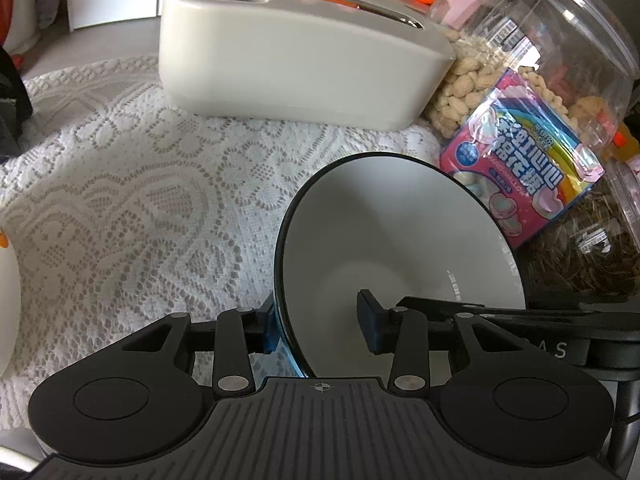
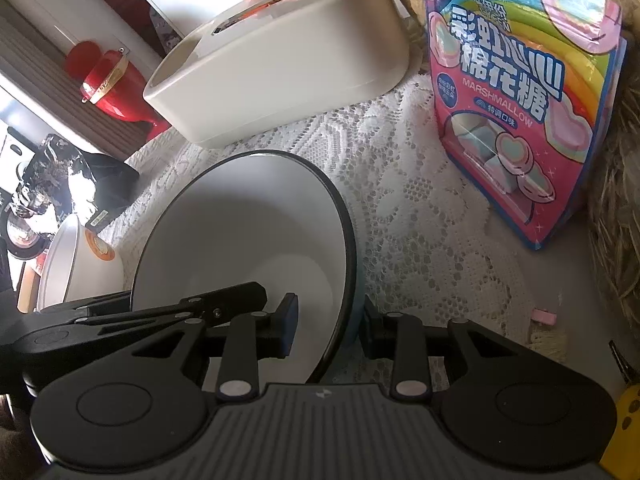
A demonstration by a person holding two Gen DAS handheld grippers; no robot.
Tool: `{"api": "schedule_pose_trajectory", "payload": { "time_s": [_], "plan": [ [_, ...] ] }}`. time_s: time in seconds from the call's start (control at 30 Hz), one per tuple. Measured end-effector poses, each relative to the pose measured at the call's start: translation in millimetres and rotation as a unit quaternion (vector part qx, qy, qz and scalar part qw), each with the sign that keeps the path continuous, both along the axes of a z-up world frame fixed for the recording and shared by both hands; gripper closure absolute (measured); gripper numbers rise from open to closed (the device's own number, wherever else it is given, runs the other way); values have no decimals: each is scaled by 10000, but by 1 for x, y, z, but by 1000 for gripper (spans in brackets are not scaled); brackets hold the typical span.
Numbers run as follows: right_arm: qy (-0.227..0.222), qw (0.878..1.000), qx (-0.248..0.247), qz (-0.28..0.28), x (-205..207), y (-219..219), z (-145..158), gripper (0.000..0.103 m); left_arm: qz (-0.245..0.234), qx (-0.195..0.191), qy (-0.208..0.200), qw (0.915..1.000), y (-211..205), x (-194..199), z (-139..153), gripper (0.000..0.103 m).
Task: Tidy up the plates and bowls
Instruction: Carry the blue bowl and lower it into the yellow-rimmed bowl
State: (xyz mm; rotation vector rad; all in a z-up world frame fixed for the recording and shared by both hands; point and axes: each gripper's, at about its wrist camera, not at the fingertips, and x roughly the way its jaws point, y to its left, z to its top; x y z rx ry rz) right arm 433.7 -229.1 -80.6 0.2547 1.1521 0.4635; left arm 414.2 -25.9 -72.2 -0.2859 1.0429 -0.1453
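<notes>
A bowl (image 1: pixel 384 232), white inside with a dark rim and blue outside, sits on the lace tablecloth (image 1: pixel 132 200). My left gripper (image 1: pixel 318 326) straddles its left rim, one finger outside and one inside, with a gap at the inner pad. In the right wrist view the same bowl (image 2: pixel 248 232) has my right gripper (image 2: pixel 328 330) straddling its right rim, jaws apart. The left gripper's arm reaches into the bowl from the left there. A second white dish (image 2: pixel 68 260) with an orange mark lies at the far left.
A cream plastic box (image 1: pixel 280 52) stands behind the bowl. A pink marshmallow bag (image 2: pixel 516 92) and a clear jar of snacks (image 1: pixel 560 80) stand to the right. A red pot (image 2: pixel 116 84) is at the back left.
</notes>
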Motion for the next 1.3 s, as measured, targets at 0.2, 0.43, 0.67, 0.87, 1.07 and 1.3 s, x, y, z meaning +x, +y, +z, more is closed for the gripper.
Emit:
{"api": "schedule_pose_trajectory", "payload": {
  "time_s": [0.2,0.43,0.67,0.87,1.07,1.3],
  "plan": [
    [-206,9998,-59,52,-7,5,7,71,39,139,-242,9996,0,-9,11,62],
    [-624,9980,68,14,-26,5,44,71,112,261,-653,9975,-3,-31,50,63],
    [-1158,9932,75,80,-71,-3,92,71,167,286,-1136,9930,-11,-82,93,63],
    [-1686,9853,-108,236,-140,-10,119,71,134,213,-1470,9888,-18,-153,109,63],
    [-1884,9803,-395,446,-192,-11,106,71,247,97,-1361,9903,-25,-205,89,62],
    [-1428,9866,-583,524,-198,-15,76,71,304,99,-933,9951,-31,-211,58,63]
  ]
}}
